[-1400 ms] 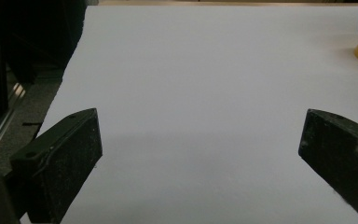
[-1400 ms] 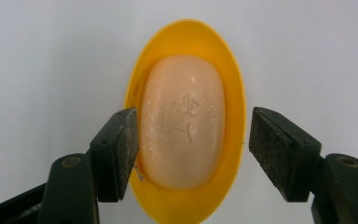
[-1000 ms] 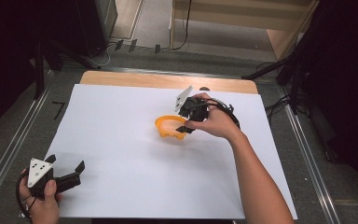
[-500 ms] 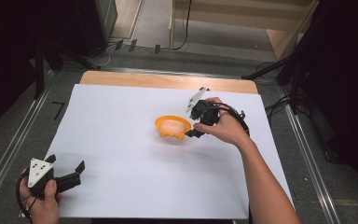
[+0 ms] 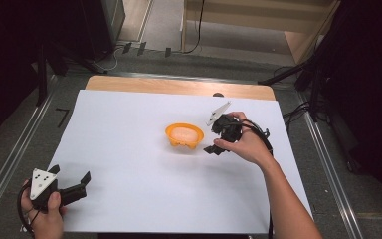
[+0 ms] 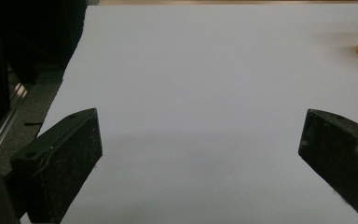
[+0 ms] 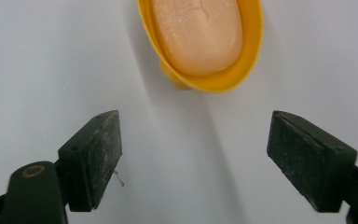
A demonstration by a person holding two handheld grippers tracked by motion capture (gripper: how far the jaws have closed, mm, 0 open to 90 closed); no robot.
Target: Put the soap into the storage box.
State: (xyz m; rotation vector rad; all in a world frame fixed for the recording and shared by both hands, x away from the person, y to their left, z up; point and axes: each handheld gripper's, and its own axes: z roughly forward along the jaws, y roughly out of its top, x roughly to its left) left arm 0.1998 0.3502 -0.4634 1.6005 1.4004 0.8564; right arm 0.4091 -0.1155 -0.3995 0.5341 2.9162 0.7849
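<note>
Right gripper [image 5: 214,135] just beside small yellow plastic dish [image 5: 184,136] with pale orange oval soap [image 7: 196,32], jaws just opened, nothing between. Left gripper [image 5: 82,183] wide, well apart, empty.

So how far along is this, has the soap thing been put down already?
Looks done: the yellow dish stands on the white sheet with the pale soap bar lying in it. In hand: nothing; the right gripper, beside the dish, has just been opening its jaws, with nothing between them. The left gripper waits open at the near corner. What is left I cannot tell; perhaps only pulling the hand away.
</note>
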